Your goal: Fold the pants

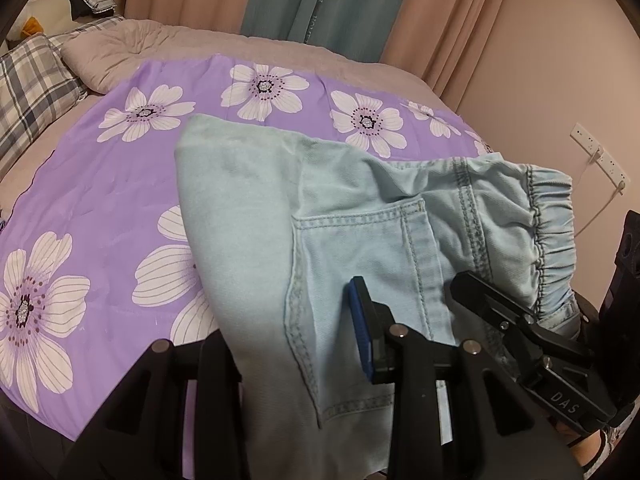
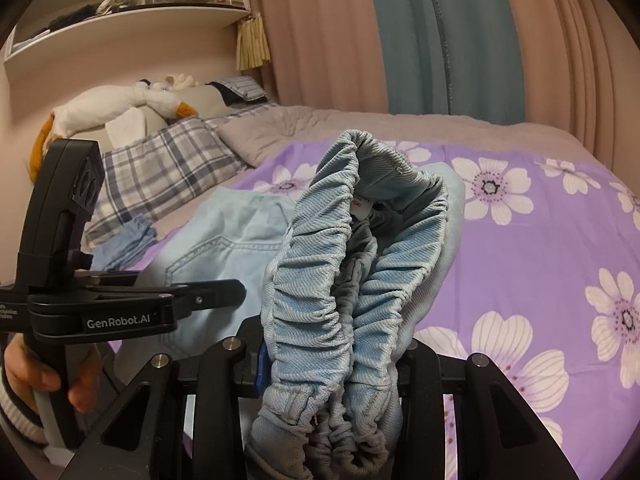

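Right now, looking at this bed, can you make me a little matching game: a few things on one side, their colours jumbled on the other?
Things:
1. pants
2. bedspread
3. pillow
4. plush goose

Colours:
A. white with an orange beak
B. purple with white flowers
C. light blue denim
D. grey and white plaid

Pairs: 1-C, 2-B, 3-D, 4-A

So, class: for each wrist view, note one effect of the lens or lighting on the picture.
Left wrist view: the fisheye bends the purple flowered bedspread into a curve, dark corners ring the frame, and the light blue denim pants nearest the lens look soft. Right wrist view: the pink and teal curtains bow outward, and the gathered elastic waistband stays sharp under even indoor light.
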Action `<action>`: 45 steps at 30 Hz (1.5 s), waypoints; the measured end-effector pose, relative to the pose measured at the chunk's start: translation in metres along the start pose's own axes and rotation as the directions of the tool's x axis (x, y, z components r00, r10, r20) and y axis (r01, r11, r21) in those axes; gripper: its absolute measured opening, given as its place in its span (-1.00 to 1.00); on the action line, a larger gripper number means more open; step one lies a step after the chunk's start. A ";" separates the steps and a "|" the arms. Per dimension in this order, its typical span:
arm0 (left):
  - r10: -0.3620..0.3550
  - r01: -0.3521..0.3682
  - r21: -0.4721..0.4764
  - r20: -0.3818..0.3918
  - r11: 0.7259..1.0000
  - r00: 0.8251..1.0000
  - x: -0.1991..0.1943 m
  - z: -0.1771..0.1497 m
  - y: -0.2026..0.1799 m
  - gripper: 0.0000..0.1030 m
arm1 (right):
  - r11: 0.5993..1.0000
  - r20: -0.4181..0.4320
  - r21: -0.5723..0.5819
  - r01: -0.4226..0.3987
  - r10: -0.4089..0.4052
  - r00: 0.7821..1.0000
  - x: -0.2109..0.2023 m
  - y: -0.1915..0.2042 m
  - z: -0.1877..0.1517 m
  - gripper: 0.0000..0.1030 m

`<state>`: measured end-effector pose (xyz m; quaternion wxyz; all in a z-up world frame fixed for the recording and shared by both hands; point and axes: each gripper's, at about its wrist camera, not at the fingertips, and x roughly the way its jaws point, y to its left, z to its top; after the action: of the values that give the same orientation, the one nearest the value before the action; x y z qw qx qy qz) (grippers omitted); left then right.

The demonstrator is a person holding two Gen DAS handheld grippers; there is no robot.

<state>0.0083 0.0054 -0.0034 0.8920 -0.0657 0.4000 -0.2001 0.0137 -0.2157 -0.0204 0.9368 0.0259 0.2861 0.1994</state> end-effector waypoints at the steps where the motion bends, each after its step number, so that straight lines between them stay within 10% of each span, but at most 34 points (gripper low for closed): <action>1: 0.001 -0.001 0.001 0.001 1.000 1.000 0.000 0.001 0.000 -0.38 | 1.000 0.001 -0.001 0.001 -0.001 1.000 0.000 0.000 0.000 -0.23; 45: 0.019 -0.019 0.012 -0.019 1.000 1.000 0.027 0.022 0.020 -0.38 | 1.000 -0.008 -0.007 0.004 -0.004 1.000 0.013 -0.005 0.003 -0.23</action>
<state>0.0472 0.0114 -0.0129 0.8904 -0.0547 0.4079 -0.1945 0.0275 -0.2151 -0.0257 0.9363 0.0212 0.2890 0.1985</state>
